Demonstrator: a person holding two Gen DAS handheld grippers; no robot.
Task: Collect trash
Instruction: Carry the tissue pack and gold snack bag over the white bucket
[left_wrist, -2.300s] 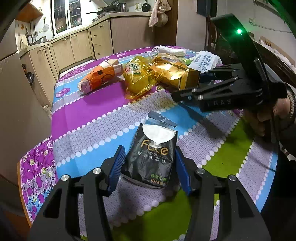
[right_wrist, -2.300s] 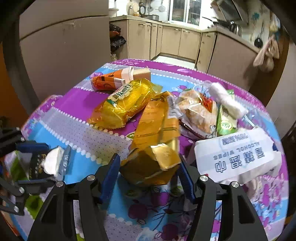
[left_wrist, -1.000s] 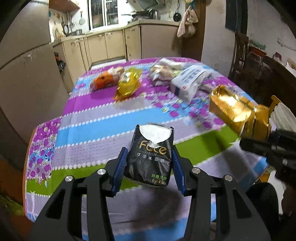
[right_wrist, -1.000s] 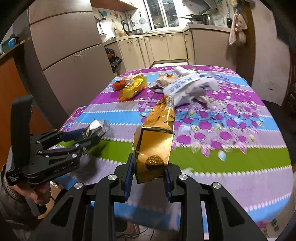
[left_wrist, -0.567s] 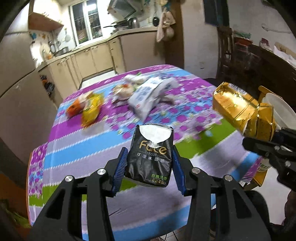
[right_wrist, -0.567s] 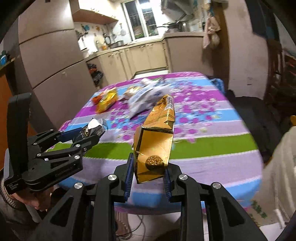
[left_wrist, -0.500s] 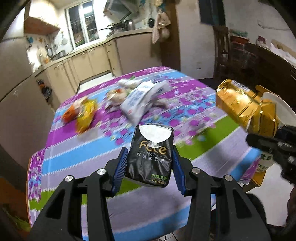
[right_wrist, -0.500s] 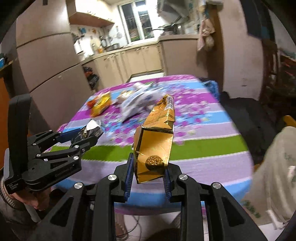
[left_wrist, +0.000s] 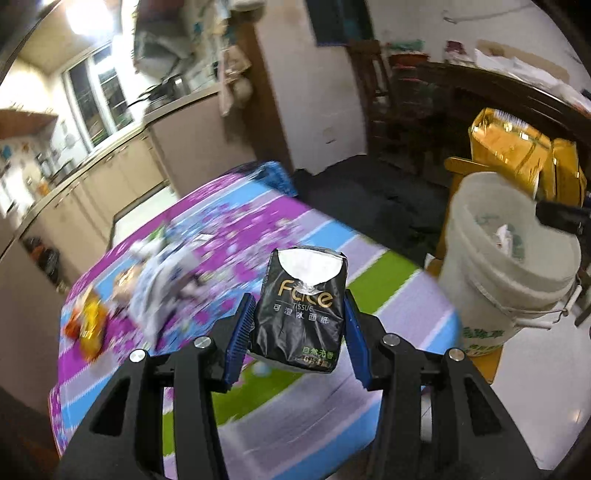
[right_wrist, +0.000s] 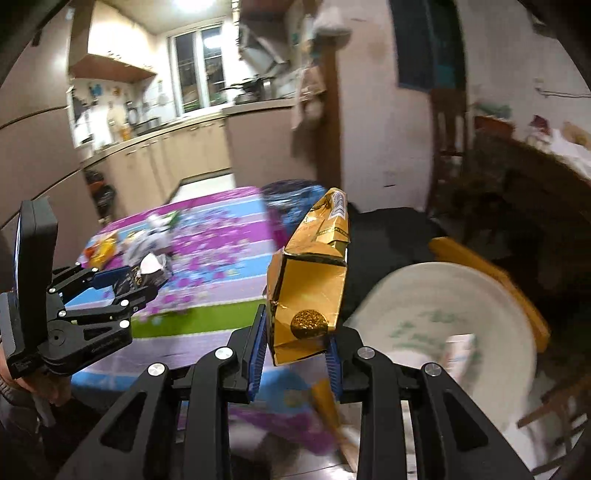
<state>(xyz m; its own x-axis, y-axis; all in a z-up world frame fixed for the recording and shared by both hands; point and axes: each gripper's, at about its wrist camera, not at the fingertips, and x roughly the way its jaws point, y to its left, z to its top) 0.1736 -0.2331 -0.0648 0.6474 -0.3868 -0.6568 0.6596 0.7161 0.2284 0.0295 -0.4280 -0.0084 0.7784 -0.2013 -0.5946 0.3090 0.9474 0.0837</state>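
Both hands have swung away from the bench: the left gripper jaws clamp the black tissue pack, the right gripper jaws the gold carton, now beside the white bucket, ready for dropping.

The right gripper is clamped on a crumpled gold foil bag, which stands upright between its blue pads, just left of a white bucket with scraps inside. To the far left, the left gripper, held by a hand, grips a black tissue pack over the table's purple, blue and green cloth. Blurred wrappers lie at the far end, kitchen cabinets behind.
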